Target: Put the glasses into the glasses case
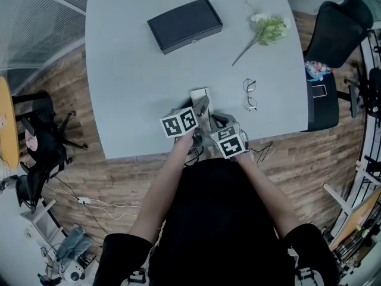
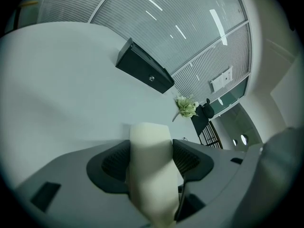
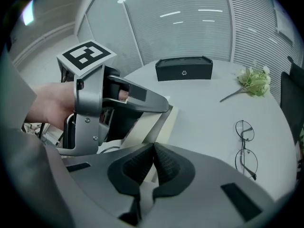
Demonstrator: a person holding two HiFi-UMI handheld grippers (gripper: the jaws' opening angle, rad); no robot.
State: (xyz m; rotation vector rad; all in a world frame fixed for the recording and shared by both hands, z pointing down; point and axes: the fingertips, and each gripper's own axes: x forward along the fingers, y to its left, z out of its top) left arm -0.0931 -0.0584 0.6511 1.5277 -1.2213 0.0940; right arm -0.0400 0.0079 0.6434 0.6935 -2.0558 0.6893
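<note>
While the left hand-held gripper (image 2: 151,151) clamps its two dark pads on a cream-coloured soft case (image 2: 150,175), the right hand-held gripper (image 3: 153,150) sits just beside it at the near edge of the pale grey table (image 1: 131,88). Its jaws are pressed fully together, and I cannot tell whether they pinch a thin edge of the case's flap. That cream piece looks to be the glasses case, so the step in hand seems to be opening and steadying it, with nothing loaded yet.

The thin wire-rimmed glasses (image 1: 249,95) lie flat on the table, to the right of both grippers and apart from them. Next, I judge, the right hand-held gripper must open, reach over and take the frame by a slim part such as the bridge. It should grip lightly, since the wire looks easily bent, with the left holding the case mouth towards it.

Farther back lie a black rectangular box with a small clasp (image 1: 184,24) and a sprig of artificial white flowers (image 1: 268,28), both well off that path. A black office chair (image 1: 339,34) stands beyond the table's right side. Nothing lies between the glasses and the case.
</note>
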